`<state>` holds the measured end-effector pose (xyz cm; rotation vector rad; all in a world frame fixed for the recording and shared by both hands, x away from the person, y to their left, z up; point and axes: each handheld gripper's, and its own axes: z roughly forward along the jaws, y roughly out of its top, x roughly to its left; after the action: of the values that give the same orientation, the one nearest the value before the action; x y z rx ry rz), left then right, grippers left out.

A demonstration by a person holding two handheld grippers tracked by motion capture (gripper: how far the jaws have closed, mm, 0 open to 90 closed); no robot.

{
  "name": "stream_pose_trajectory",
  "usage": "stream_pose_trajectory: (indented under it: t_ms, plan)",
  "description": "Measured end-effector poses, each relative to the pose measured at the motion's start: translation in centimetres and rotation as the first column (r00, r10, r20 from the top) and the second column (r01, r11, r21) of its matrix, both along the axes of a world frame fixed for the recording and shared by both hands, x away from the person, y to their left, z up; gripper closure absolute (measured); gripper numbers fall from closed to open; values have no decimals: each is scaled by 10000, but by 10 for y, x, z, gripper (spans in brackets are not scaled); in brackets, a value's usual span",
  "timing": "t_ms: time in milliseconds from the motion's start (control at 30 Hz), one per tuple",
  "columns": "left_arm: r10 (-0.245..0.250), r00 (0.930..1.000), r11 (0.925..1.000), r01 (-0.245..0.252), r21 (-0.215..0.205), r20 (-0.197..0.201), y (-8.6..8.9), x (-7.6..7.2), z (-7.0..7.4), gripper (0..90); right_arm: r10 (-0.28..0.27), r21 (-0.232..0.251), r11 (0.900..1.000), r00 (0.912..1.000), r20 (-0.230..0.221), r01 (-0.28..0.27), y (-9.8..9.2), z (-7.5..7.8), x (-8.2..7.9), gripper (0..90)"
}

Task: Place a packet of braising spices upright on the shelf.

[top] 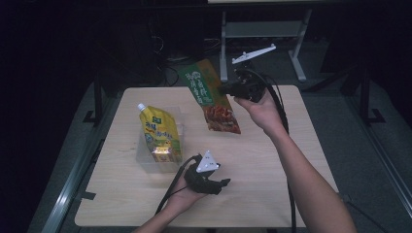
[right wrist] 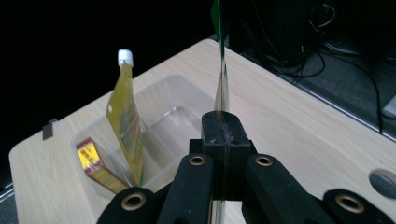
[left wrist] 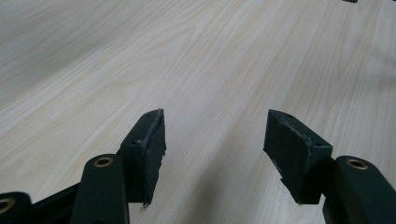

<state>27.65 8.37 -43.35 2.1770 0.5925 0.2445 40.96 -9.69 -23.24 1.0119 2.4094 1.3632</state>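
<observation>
Cables and a metal stand frame (top: 262,29) crowd the dark floor beyond the far edge of the tabletop (top: 272,194). On the wood itself, toward the left edge, sits a clear plastic bin (top: 177,119) with a yellow spouted pouch (top: 159,133) standing upright in it, white cap at the top; in the right gripper view a small red-and-gold packet (right wrist: 95,165) leans at the bin's near wall beside that pouch. Nothing lies between the bin and the two hands.

Above the far half of the tabletop, just right of the bin and clear of the wood, hangs a green and red snack bag (top: 210,97). The right gripper (top: 232,89) has its jaws fully closed on the bag's right edge, and in the right gripper view the bag (right wrist: 221,70) shows edge-on, rising thin from between the pinched pads. The left gripper (top: 221,185) rests low near the front edge in the person's left hand (top: 187,196), jaws partly apart with nothing between them; its own view shows bare wood grain between the two pads (left wrist: 152,149).

Both bags carry printed characters, too small and blurred to read; the yellow pouch bears a small green emblem near its top.
</observation>
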Motion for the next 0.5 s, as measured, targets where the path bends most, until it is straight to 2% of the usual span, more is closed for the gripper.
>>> stream_pose_trajectory:
  t_ms: [167, 233, 267, 500]
  plan:
    - [31, 10000, 10000, -32, -92, -44, 5, -2, 0, 374, 227, 50, 9997, 9996, 150, -228, 17, 7, 7, 900]
    - [-12, 9999, 10000, 12, -11, -102, 7, -3, 0, 371, 301, 64, 9995, 9994, 178, -303, 24, 10, 10, 900]
    - [0, 9999, 10000, 0, -35, -112, 8, -3, 0, 370, 413, 50, 9991, 9989, 234, -415, 32, 12, 12, 900]
    - [28, 9999, 9999, -29, -102, -123, 13, -6, -3, 364, 658, 130, 9977, 9975, 250, -661, 56, 16, 21, 900]
